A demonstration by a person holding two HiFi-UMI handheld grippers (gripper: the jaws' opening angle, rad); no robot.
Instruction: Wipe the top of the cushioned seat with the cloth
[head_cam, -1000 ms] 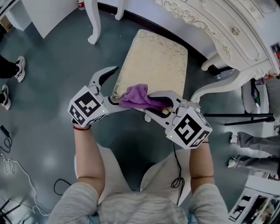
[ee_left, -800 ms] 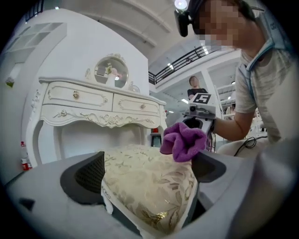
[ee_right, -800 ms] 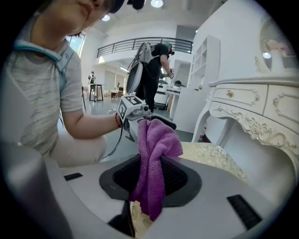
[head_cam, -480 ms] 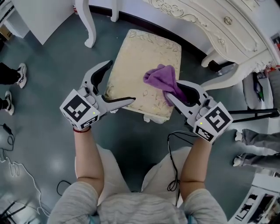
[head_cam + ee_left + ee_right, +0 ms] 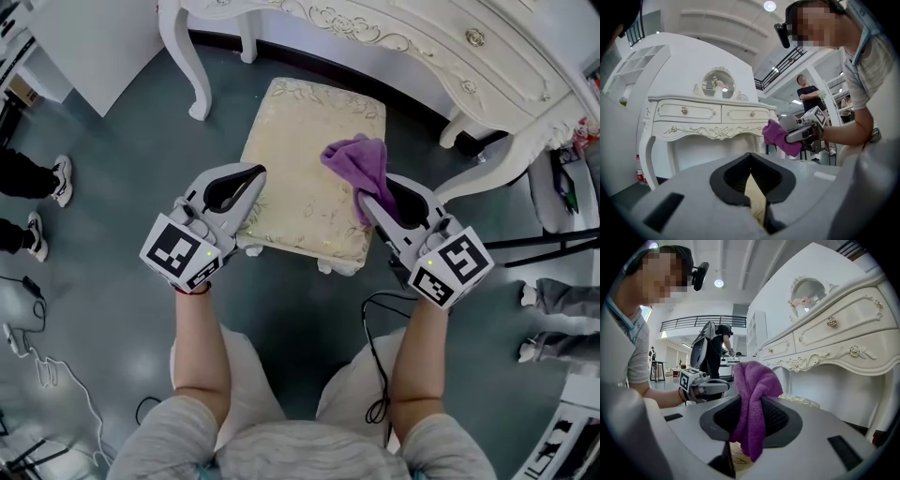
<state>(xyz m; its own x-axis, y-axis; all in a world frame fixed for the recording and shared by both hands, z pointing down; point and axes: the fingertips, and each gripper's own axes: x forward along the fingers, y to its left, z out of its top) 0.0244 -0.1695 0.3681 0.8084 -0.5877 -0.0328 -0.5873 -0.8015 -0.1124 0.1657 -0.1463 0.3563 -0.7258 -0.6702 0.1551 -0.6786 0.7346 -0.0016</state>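
Note:
The cream cushioned seat [image 5: 300, 150] stands on the grey floor in front of me, its patterned top facing up. My right gripper [image 5: 368, 199] is shut on a purple cloth [image 5: 356, 159], which bunches up over the seat's right half. In the right gripper view the cloth [image 5: 752, 394] hangs down between the pads. My left gripper [image 5: 255, 174] hovers at the seat's left front edge, shut with nothing in it. In the left gripper view [image 5: 750, 159] its pads meet, with a strip of the seat [image 5: 754, 197] showing just below them.
A white ornate dressing table [image 5: 422, 37] stands right behind the seat, with curved legs at the left [image 5: 178, 56] and the right [image 5: 469, 178]. A black cable [image 5: 375, 309] trails on the floor. Bystanders' shoes [image 5: 58, 178] and legs [image 5: 562, 300] are at both sides.
The left gripper's jaws went from wide open to shut and empty beside the seat's left edge. The right gripper carried the cloth from the seat's front edge to its right half.

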